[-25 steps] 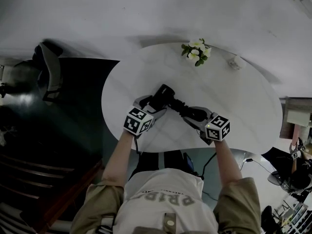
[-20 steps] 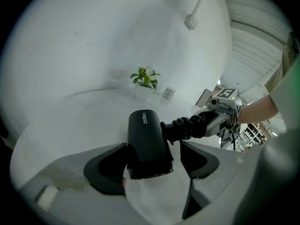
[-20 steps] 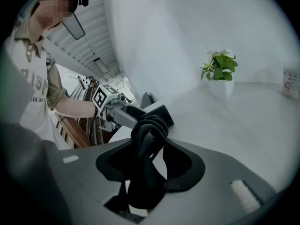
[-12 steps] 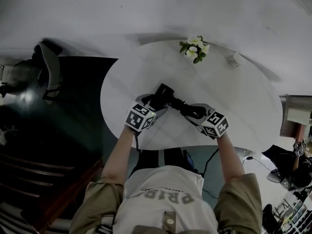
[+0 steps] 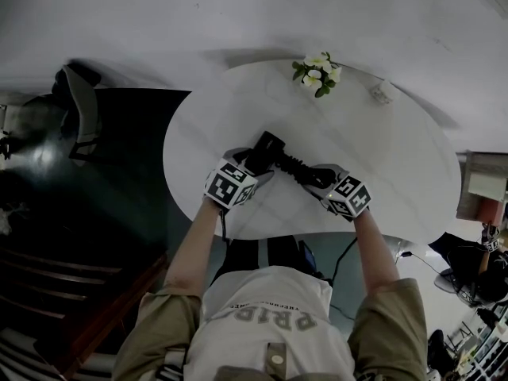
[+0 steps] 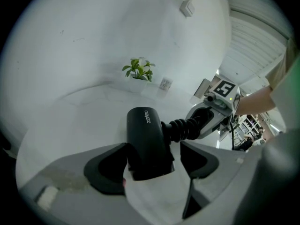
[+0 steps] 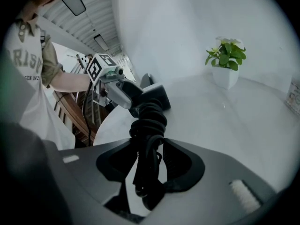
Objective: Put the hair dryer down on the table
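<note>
A black hair dryer (image 5: 268,151) hangs low over the white table (image 5: 397,165), held between both grippers. My left gripper (image 5: 255,167) is shut on its barrel (image 6: 146,142), whose rear end sits between the jaws against the left pad. The handle, wrapped in black cord (image 7: 149,125), runs right to my right gripper (image 5: 311,179), which is shut on that bundle (image 6: 187,128). In the right gripper view the cord fills the gap between the pads. I cannot tell whether the dryer touches the tabletop.
A small potted plant (image 5: 316,73) stands at the table's far edge, with a small white box (image 5: 382,94) to its right. A dark chair (image 5: 79,117) stands off the table's left side. The table's near edge lies just under the gripper cubes.
The view has shifted slightly. Both grippers keep their hold on the dryer and have hardly moved over the table.
</note>
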A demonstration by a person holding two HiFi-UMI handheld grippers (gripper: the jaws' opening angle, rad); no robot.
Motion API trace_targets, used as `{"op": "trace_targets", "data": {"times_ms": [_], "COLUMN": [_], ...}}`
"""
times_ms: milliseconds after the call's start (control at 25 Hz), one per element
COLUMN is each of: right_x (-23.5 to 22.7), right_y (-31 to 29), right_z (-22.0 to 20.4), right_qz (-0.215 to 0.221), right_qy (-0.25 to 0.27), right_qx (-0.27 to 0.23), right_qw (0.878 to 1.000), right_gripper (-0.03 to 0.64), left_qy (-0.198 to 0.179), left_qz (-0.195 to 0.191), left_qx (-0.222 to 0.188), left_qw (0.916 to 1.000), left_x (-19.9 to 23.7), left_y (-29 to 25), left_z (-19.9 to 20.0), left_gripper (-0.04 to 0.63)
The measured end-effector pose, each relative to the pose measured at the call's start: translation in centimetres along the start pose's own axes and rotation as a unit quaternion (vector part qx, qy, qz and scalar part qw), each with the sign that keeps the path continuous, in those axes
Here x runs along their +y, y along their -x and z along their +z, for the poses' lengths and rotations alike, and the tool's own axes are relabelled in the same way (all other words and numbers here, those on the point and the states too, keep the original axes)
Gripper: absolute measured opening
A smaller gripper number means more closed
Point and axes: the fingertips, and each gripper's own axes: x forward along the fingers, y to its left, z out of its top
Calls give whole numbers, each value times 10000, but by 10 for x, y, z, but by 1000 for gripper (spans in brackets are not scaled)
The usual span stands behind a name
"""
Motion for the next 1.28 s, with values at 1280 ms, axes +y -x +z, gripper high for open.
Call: {"op": "trace_targets", "data": {"times_ms": [1280], "right_x": [-8], "right_y": [-12], "right_z": [-27], "right_qz": [-492], "right_qy": [857], "right_qx": [2398], "right_qw": [9658], "right_gripper": [176], "left_qy": [-226], "left_qz": [-21], "left_qx": [415], "left_qw": [9989], "left_x": [-10], "left_y": [1], "left_z": [-14], "left_gripper": [374]}}
